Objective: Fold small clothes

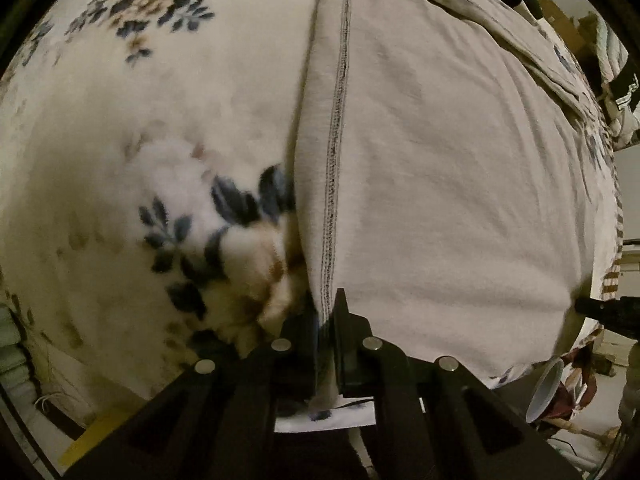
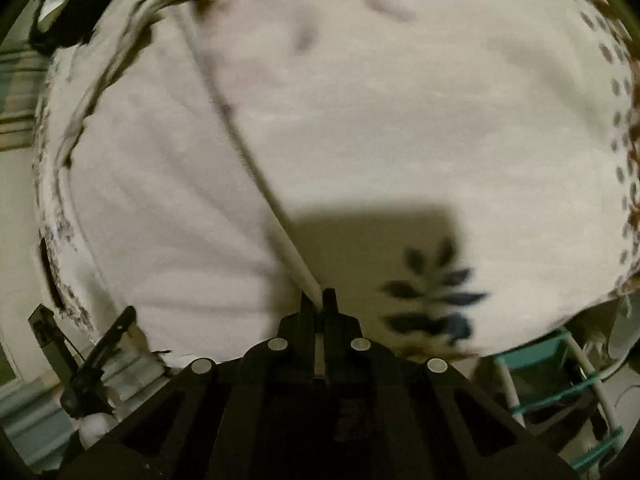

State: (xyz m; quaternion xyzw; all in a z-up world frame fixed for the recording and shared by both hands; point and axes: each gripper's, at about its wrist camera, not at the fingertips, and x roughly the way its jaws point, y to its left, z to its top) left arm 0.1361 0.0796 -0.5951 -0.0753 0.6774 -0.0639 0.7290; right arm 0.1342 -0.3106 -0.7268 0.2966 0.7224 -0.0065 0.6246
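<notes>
A pale beige garment [image 1: 440, 168] lies spread on a cream fleece blanket with blue and brown flowers [image 1: 160, 128]. Its stitched hem [image 1: 336, 128] runs straight away from my left gripper [image 1: 326, 312], which is shut on that hem at the near edge. In the right wrist view the same garment [image 2: 160, 200] lies to the left, and its edge [image 2: 248, 160] runs diagonally down into my right gripper [image 2: 318, 300], which is shut on it. The right view is blurred.
The blanket [image 2: 440, 120] covers a bed. A white cup [image 1: 546, 390] and clutter lie on the floor at lower right of the left view. A teal and white rack [image 2: 560, 380] stands at lower right of the right view, dark objects [image 2: 80, 360] at lower left.
</notes>
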